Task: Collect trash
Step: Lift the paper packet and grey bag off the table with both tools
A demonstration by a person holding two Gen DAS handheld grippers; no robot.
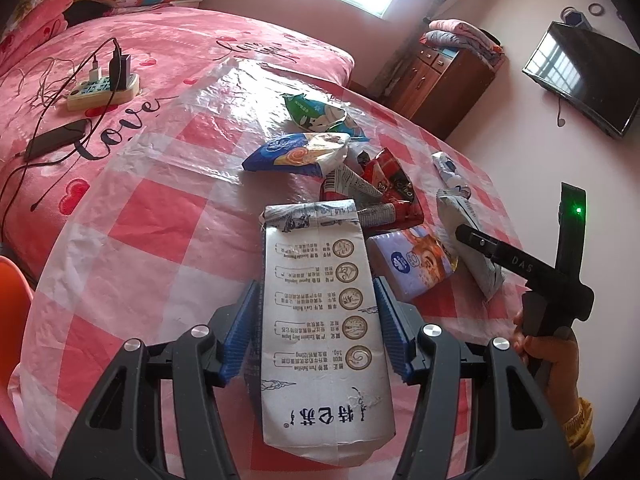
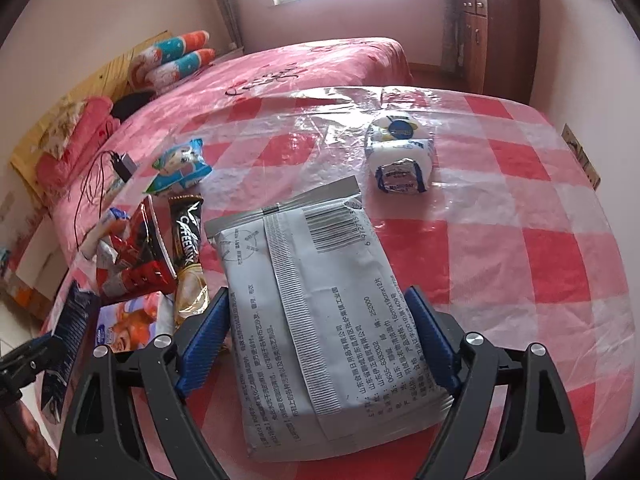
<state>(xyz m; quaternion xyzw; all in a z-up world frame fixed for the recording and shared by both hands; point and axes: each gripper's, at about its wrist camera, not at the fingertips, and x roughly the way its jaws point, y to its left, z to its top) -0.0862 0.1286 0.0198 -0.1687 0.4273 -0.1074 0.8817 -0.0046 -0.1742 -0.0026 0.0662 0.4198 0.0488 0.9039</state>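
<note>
Two grippers: both over the checked table.
Left gripper: clenched on an upright white milk carton, near edge.
Right gripper: jaws spread, grey wipes packet lying flat between them; pad contact unclear.
Other trash: snack wrappers heaped farther back, left of the packet.
</note>
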